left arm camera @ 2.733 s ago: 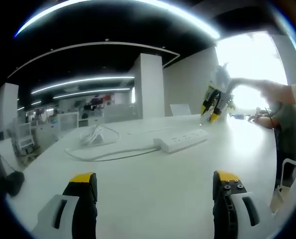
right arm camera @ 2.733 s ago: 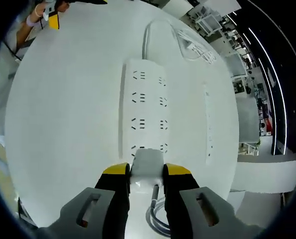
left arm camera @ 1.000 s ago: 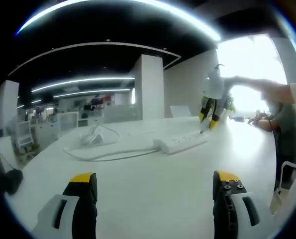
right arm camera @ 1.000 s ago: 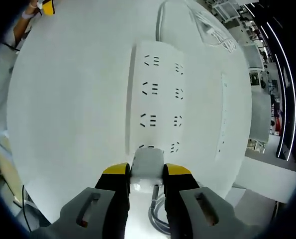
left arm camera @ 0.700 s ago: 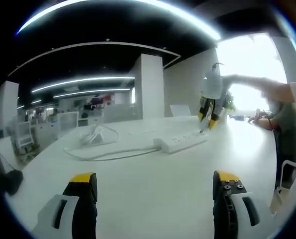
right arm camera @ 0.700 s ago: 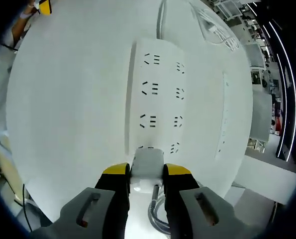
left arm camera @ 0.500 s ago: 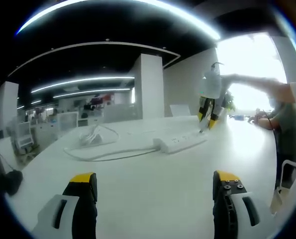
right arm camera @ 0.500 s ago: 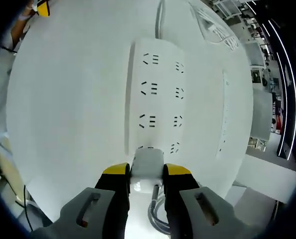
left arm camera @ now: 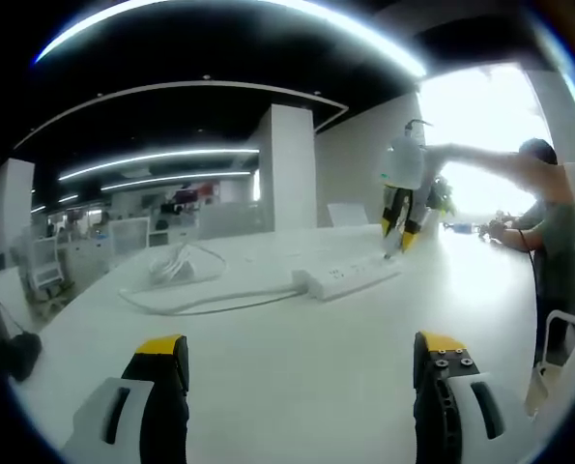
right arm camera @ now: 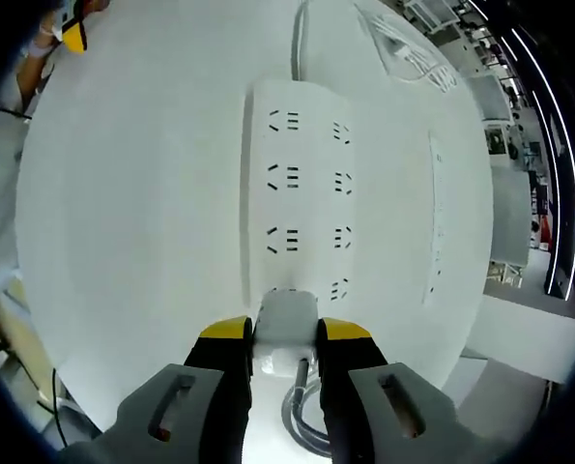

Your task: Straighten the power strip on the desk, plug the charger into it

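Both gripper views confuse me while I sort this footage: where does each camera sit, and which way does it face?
Left gripper view: low over the desk, facing level across to the power strip; own fingers apart; right gripper beyond.
Right gripper view: above the strip's end, facing down; fingers clamp the charger; a sleeve at left.
Shared: power strip, desk.

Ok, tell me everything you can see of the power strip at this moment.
The power strip is a long white plastic bar with rounded corners, lying flat on the white desk. Its top carries two columns of sockets, four rows showing. A white cable leaves its far end. At its near end the white charger, clamped in the right gripper, sits over the last sockets.
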### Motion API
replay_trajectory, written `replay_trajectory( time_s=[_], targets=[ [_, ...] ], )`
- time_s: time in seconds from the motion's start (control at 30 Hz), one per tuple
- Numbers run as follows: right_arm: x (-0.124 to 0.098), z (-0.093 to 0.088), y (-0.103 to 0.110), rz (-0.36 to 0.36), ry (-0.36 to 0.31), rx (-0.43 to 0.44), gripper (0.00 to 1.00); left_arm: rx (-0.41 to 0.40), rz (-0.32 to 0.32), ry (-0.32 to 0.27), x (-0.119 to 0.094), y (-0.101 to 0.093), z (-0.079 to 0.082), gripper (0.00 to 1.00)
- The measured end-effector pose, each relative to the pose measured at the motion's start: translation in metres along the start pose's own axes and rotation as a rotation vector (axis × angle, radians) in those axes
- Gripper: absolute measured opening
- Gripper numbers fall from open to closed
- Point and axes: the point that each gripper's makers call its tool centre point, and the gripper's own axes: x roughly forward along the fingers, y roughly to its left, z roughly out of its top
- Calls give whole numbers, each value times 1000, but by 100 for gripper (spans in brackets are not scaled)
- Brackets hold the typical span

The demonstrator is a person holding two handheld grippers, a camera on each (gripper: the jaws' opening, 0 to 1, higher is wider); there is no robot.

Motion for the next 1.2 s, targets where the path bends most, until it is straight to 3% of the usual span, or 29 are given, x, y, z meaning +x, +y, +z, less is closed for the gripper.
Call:
replay_trajectory(
  time_s=[0.67, 0.9, 1.0, 1.03, 1.07, 1.2],
  targets=[
    [0, 3, 0, 1, 19, -3, 24, 7, -14, 4, 3, -5, 0, 99],
    [1, 8, 0, 12, 41, -12, 24, 9, -22, 8, 6, -9, -1, 99],
    [8, 15, 1, 24, 22, -17, 24, 11, -25, 9, 6, -11, -1, 99],
    [8, 10, 0, -6, 57, 71, 24, 11, -25, 8, 5, -11, 0, 99],
    [10, 14, -2, 18, 57, -19, 24, 12, -24, 7, 5, -11, 0, 99],
    [8, 13, -4, 24, 28, 2, 24, 17, -16, 8, 1, -7, 1, 99]
  ],
)
